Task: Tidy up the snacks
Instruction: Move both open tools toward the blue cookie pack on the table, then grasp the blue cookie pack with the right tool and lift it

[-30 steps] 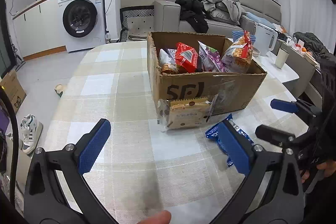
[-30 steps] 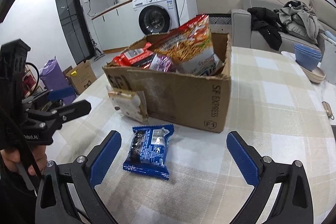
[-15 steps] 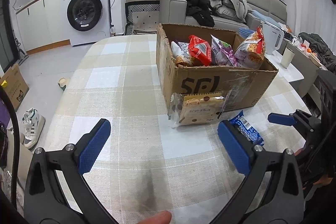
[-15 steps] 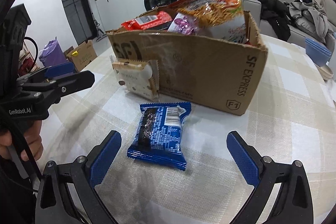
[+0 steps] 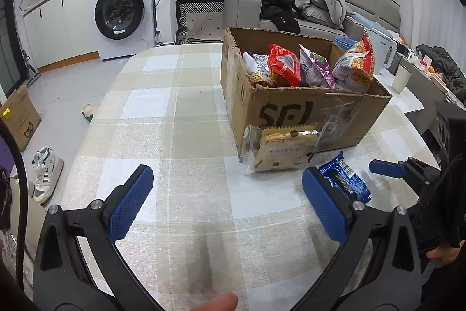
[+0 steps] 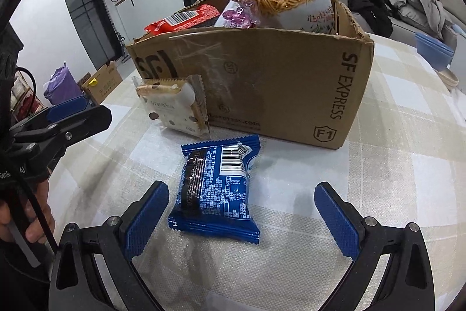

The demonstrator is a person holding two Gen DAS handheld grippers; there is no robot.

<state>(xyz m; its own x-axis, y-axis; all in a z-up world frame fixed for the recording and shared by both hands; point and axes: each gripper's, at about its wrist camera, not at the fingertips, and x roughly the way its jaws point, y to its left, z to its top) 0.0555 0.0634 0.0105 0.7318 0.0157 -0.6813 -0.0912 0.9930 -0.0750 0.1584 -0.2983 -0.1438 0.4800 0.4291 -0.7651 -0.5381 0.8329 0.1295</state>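
Observation:
A cardboard box [image 5: 308, 110] [image 6: 262, 77] holding several snack bags stands on the checked tablecloth. A beige biscuit pack [image 5: 279, 147] [image 6: 174, 107] leans against its front wall. A blue cookie pack [image 6: 217, 188] [image 5: 345, 179] lies flat on the table. My right gripper [image 6: 241, 217] is open, low over the table, with the blue pack partly between its fingers and untouched. My left gripper [image 5: 227, 203] is open and empty, short of the box and the biscuit pack.
The table [image 5: 174, 136] has a rounded edge with floor, shoes [image 5: 46, 171] and a washing machine [image 5: 122, 10] beyond. A sofa with clothes [image 5: 305, 5] stands behind the box. Blue bowls [image 6: 434, 54] sit at the table's far right.
My right gripper has moved forward and down toward the blue pack, which now lies between its fingers. My left gripper has drawn back and swung slightly left of the box.

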